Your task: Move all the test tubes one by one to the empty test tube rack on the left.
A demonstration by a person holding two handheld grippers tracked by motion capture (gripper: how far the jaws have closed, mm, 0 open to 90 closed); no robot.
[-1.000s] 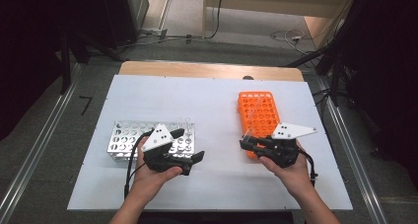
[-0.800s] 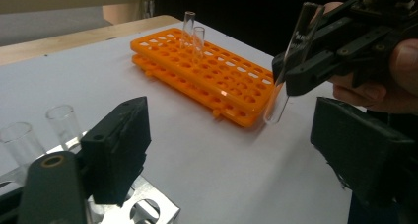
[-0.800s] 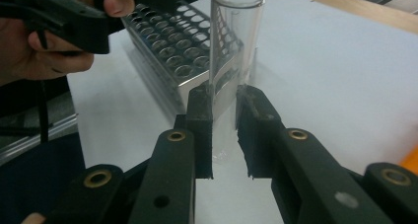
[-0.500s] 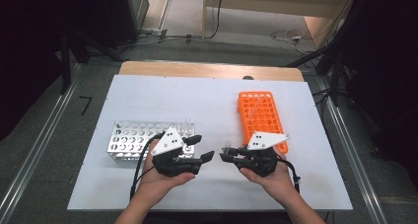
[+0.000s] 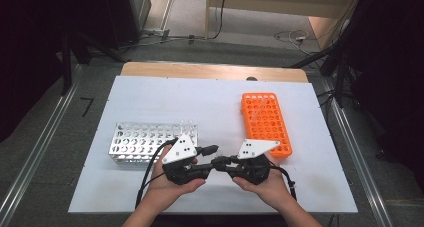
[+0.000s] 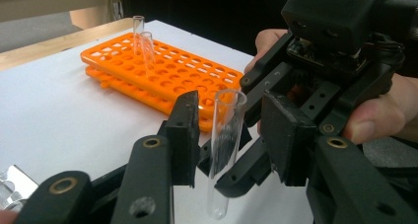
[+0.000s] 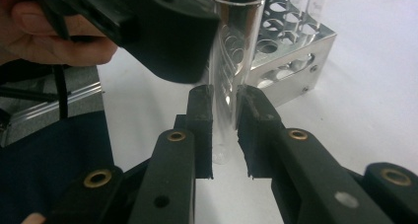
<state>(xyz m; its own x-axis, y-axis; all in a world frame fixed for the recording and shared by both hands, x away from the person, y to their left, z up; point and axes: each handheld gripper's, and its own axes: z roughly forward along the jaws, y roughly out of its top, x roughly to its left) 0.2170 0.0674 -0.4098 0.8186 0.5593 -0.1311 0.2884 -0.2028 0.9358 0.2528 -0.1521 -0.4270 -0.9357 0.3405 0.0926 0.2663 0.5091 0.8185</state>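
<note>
Near the table's front edge the two grippers meet tip to tip. My right gripper (image 5: 222, 163) (image 7: 224, 93) is shut on a clear glass test tube (image 7: 231, 61), held upright with its pads pressing on its lower half. My left gripper (image 5: 210, 159) (image 6: 232, 105) faces it, and the same test tube (image 6: 224, 150) stands between its jaws. Those jaws have just been closing, and a gap still shows on each side of the glass. An orange rack (image 5: 265, 122) (image 6: 162, 76) lies to the right and holds two tubes (image 6: 143, 41).
A silver metal rack (image 5: 150, 139) (image 7: 291, 51) stands left of the hands, with clear tubes (image 7: 305, 2) at its near end. The white table top (image 5: 210, 102) is ringed by dark floor, rails and cables. A wooden edge (image 5: 215, 71) runs along the back.
Both hands have come together at the front middle. The right gripper moved left, away from the orange rack, with the tube. The left gripper's jaws have narrowed around that tube.
</note>
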